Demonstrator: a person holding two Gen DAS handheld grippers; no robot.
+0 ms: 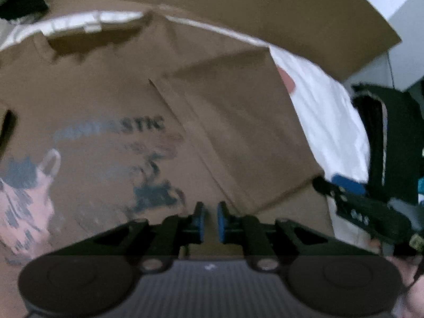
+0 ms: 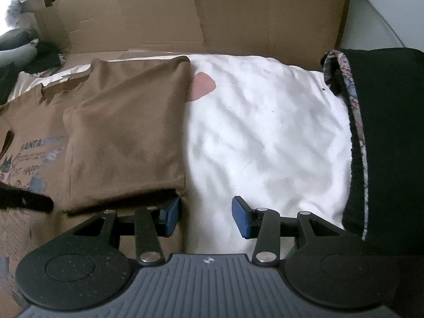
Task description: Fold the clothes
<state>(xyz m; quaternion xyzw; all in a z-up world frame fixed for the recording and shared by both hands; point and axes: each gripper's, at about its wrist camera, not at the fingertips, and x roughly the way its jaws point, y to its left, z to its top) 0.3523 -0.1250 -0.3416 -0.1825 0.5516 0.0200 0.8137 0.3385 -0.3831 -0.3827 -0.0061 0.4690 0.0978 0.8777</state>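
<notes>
A home, by the look of it, likely a bedroom: a brown printed T-shirt [image 2: 111, 132] lies spread on a rumpled white sheet [image 2: 265, 137], flattened cardboard [image 2: 212, 13] behind, a black knit garment [image 2: 392, 145] alongside, more clothes heaped at the left

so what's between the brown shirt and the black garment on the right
In the right wrist view, only the white fabric lies between the brown shirt and the black garment, with a pinkish patch by the shirt's edge.
</notes>
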